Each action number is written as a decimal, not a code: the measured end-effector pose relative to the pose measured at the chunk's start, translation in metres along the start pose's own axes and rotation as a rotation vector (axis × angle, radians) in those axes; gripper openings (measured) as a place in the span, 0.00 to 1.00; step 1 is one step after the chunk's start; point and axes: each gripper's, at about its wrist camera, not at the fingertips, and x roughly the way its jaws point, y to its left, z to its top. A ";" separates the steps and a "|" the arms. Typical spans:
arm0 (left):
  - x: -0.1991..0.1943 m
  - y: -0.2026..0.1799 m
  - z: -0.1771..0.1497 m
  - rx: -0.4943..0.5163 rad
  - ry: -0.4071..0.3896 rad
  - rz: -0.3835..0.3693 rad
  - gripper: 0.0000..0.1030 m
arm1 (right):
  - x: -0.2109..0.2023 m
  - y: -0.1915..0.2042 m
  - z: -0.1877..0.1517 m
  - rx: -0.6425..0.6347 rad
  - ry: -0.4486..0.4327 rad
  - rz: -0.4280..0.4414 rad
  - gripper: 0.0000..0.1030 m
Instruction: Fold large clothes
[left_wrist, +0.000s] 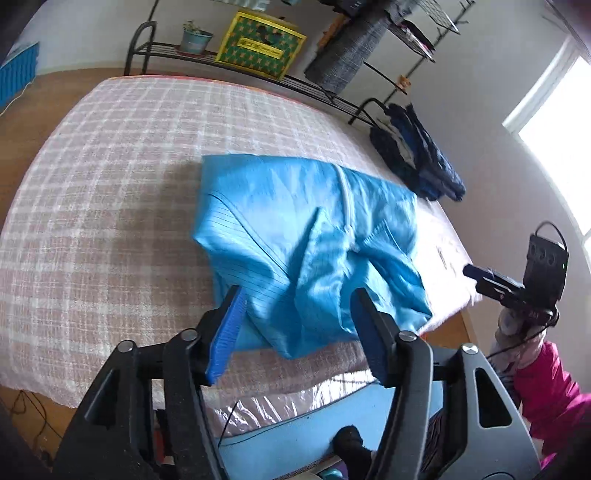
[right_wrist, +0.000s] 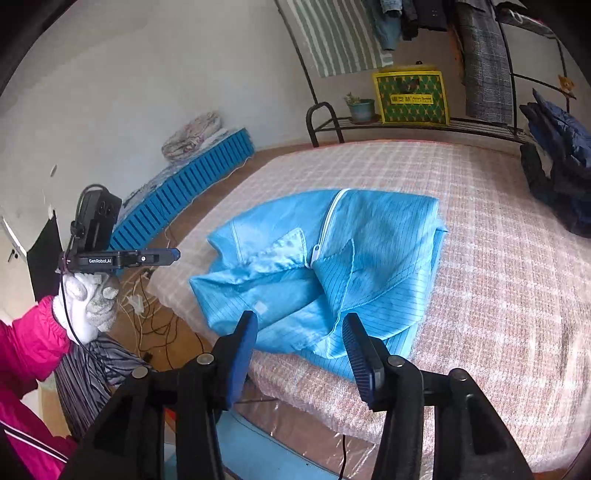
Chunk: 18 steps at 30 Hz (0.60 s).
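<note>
Both grippers empty, jaws wide: left gripper (left_wrist: 295, 314) and right gripper (right_wrist: 299, 338) sit at bottom centre of their views, nothing between the pads. Blue jacket (right_wrist: 325, 266) lies mid-frame on the checked bed (right_wrist: 498, 295), near its front edge, already doubled over, zipper (right_wrist: 332, 218) up, collar end rumpled. Looks like a gap between folds. Next move, my guess: pinch the near loose edge at two corners, carry it across, flatten the bunched cloth.

Bedroom, bed (left_wrist: 110, 184), clothes rack (right_wrist: 480, 125)
</note>
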 end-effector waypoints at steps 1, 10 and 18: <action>0.004 0.015 0.009 -0.063 -0.003 0.008 0.62 | 0.003 -0.008 0.002 0.047 -0.004 -0.017 0.64; 0.067 0.092 0.037 -0.391 0.115 -0.120 0.55 | 0.064 -0.070 0.007 0.343 0.057 -0.057 0.63; 0.061 0.069 0.034 -0.338 0.131 -0.147 0.01 | 0.072 -0.066 0.012 0.330 0.079 0.000 0.02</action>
